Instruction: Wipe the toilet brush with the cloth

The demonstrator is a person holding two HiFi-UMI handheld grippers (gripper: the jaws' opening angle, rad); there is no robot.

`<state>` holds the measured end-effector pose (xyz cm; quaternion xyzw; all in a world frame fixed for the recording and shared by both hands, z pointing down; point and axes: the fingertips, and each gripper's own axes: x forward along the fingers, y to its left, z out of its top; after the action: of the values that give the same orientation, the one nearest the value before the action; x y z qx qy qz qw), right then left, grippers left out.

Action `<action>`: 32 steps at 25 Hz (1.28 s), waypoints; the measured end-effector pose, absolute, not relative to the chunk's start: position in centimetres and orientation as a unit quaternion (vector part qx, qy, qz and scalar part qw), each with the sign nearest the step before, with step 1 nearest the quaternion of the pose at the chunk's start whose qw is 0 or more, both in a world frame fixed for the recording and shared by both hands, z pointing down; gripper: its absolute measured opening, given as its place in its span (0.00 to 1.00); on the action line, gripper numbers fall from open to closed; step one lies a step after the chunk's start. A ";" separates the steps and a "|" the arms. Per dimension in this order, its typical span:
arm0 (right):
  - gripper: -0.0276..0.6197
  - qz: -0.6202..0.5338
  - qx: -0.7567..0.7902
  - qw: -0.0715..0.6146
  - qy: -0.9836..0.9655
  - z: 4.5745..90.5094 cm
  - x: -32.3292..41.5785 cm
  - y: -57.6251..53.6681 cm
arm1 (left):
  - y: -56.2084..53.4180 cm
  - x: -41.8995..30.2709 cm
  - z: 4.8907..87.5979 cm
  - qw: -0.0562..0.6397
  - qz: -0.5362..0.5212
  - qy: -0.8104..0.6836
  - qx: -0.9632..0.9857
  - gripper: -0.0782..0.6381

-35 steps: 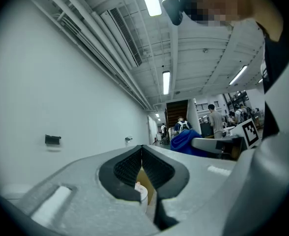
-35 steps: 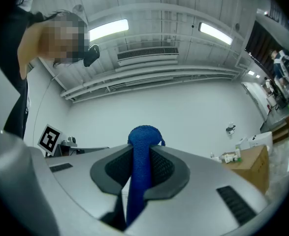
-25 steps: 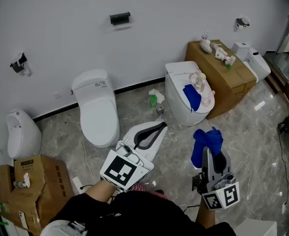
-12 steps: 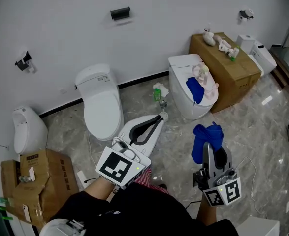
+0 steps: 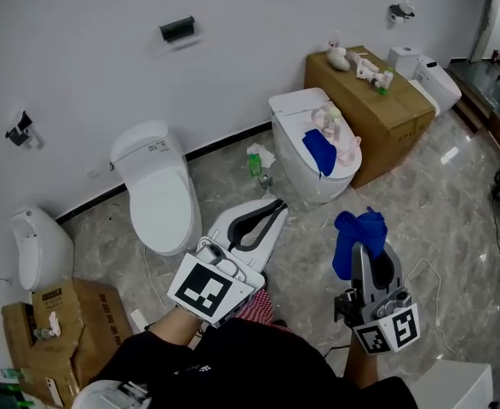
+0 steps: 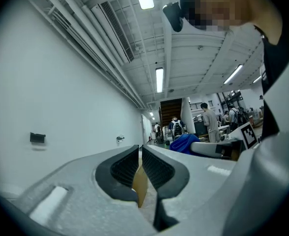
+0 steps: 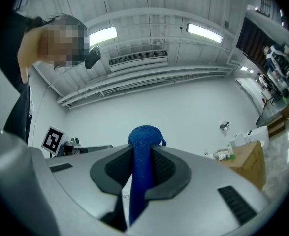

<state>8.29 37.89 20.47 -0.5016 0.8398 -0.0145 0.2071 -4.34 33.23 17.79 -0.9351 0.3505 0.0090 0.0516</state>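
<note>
Left gripper [image 5: 277,206]: jaws closed together, nothing gripped. In the left gripper view [image 6: 140,149] a brown sliver shows in the slit under the pads; what it is cannot be told.
Right gripper [image 5: 365,256]: jaws clamped on the blue cloth [image 5: 358,231]. The cloth bulges out past the tips, and its lower end is hidden between the jaws in the right gripper view [image 7: 143,154].
Toilet brush: cannot be picked out for sure. A small grey thing [image 5: 267,180] stands on the floor [image 5: 420,194] at the foot of the right toilet [image 5: 299,175], too small to identify.
Second blue cloth [image 5: 319,150]: on that toilet's lid.
Person: hands hidden behind the marker cubes, body cut off at the bottom edge.
</note>
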 end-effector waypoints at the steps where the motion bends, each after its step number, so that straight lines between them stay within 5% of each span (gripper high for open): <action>1: 0.14 -0.012 -0.503 0.205 0.840 20.6 8.4 37.6 | 33.0 -4.2 17.9 0.053 0.008 0.347 -0.936 0.12; 32: 0.14 -0.022 -0.498 0.187 0.847 21.7 5.6 21.9 | 17.3 -6.2 19.8 0.032 0.011 0.333 -0.942 0.12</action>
<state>5.56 21.86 21.69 -0.4975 0.8467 -0.0218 0.1871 -6.20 17.30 19.78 -0.9422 0.3334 0.0113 0.0317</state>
